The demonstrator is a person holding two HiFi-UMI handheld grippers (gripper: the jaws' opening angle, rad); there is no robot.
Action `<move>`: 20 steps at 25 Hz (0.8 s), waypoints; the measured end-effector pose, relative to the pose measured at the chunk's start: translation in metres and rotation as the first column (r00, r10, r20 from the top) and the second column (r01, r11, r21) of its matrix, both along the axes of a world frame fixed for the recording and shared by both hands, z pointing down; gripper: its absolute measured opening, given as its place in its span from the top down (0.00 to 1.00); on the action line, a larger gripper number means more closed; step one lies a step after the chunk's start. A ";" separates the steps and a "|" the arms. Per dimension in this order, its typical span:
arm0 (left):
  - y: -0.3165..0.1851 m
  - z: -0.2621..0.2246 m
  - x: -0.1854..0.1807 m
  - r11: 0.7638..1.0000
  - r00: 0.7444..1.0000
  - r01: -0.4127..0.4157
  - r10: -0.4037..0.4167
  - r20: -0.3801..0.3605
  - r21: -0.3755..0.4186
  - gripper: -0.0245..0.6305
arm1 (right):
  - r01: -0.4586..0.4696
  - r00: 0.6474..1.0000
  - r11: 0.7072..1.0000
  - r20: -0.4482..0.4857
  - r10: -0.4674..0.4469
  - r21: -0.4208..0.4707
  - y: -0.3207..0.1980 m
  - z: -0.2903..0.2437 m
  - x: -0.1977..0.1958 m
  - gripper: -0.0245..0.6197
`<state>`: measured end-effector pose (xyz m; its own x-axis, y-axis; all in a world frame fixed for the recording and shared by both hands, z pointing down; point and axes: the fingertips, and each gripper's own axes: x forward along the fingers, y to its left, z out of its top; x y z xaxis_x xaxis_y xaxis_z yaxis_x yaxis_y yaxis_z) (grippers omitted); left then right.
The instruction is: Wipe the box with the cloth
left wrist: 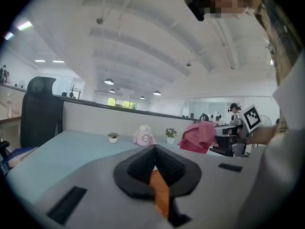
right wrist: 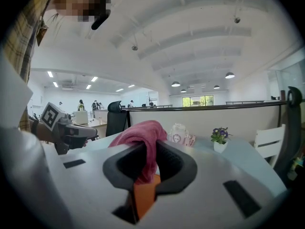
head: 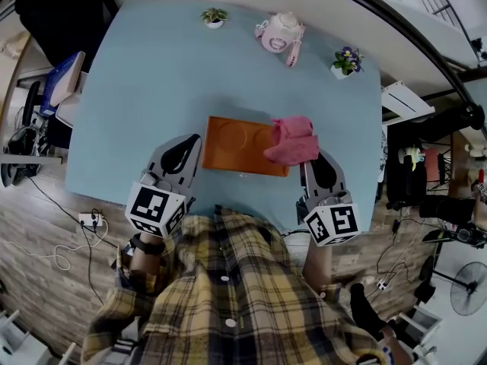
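Only the head view showed the box lying lengthwise left-right on the table; left claw pinched its edge, right claw the cloth.

Desk tour from where I'm sitting: there's a big light-blue table in front of me. Along its far edge sit a little green plant in a white pot, a round pink teapot-looking thing and a second white pot with purple flowers, all spaced well apart. A black office chair is parked off the far left corner, and a white chair stands off the right side. On the wood floor to my left lies a white power strip with cables trailing from it. Over on my right there's a standing fan among a tangle of cords.
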<state>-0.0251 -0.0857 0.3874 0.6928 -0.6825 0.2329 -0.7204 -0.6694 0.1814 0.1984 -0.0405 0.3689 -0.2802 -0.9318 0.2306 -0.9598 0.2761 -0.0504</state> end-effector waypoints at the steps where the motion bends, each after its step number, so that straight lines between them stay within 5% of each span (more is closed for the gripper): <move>1: 0.000 0.000 0.000 1.000 1.000 0.000 0.000 0.001 -0.002 0.98 | 0.000 1.000 1.000 -0.002 0.000 -0.001 0.000 0.000 0.000 0.88; 20: -0.002 0.005 -0.002 1.000 1.000 0.008 -0.007 0.010 -0.018 0.98 | -0.011 1.000 1.000 -0.016 0.010 -0.021 -0.001 0.008 0.003 0.88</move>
